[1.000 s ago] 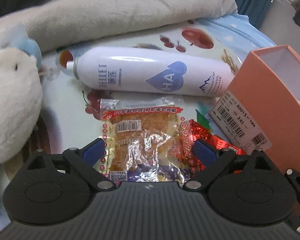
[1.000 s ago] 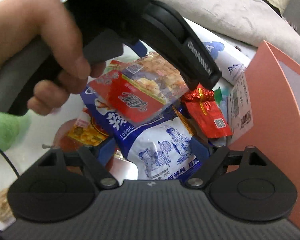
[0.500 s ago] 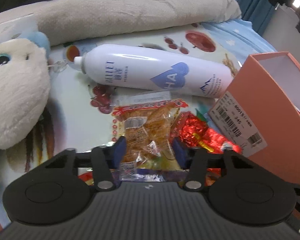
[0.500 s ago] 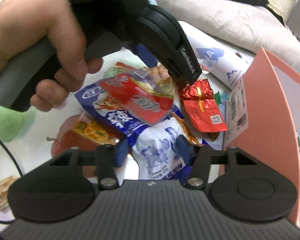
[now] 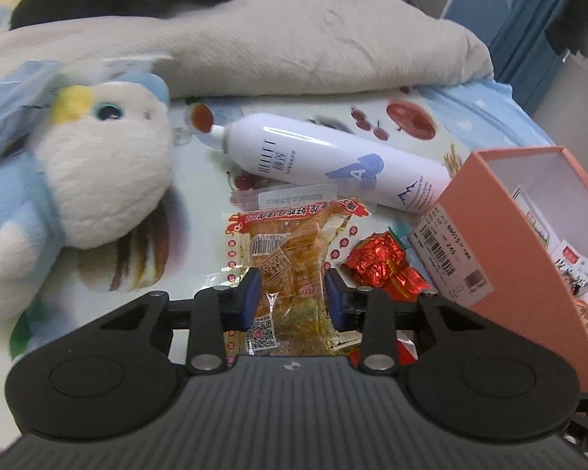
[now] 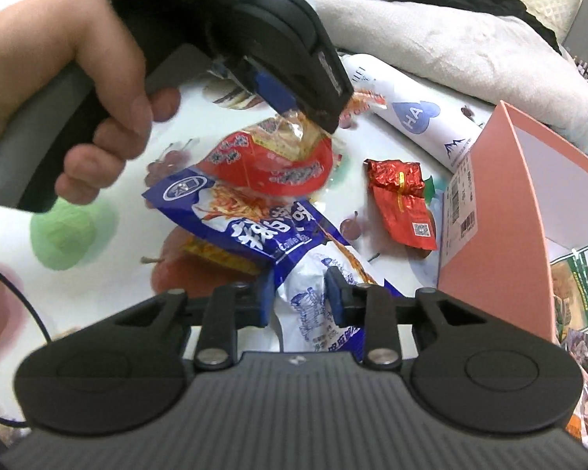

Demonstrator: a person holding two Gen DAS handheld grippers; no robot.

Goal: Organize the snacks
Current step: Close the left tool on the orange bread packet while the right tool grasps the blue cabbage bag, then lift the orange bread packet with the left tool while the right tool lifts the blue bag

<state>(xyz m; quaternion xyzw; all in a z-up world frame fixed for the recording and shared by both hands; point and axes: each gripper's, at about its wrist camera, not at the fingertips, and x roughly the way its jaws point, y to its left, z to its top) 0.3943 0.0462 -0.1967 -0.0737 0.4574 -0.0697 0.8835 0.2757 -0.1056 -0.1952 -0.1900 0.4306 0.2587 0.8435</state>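
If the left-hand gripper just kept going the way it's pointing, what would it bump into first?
Probably the white spray bottle lying across its path, beyond the clear orange snack packet that the left gripper grips. Depth is hard to judge.

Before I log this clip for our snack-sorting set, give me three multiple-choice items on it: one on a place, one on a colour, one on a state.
1. Where does the white spray bottle lie?
A. inside the box
B. on the fruit-print cloth, between the grey blanket and the snacks
C. on the plush toy

2. What colour is the outside of the open box?
A. green
B. black
C. salmon pink

3. What is the left gripper doing?
A. closed on the clear red-trimmed snack packet
B. open over bare cloth
C. holding the bottle

Answers: 1 B, it lies flat on the cloth below the blanket. 2 C, its walls are pink. 3 A, both pads press the packet's sides.
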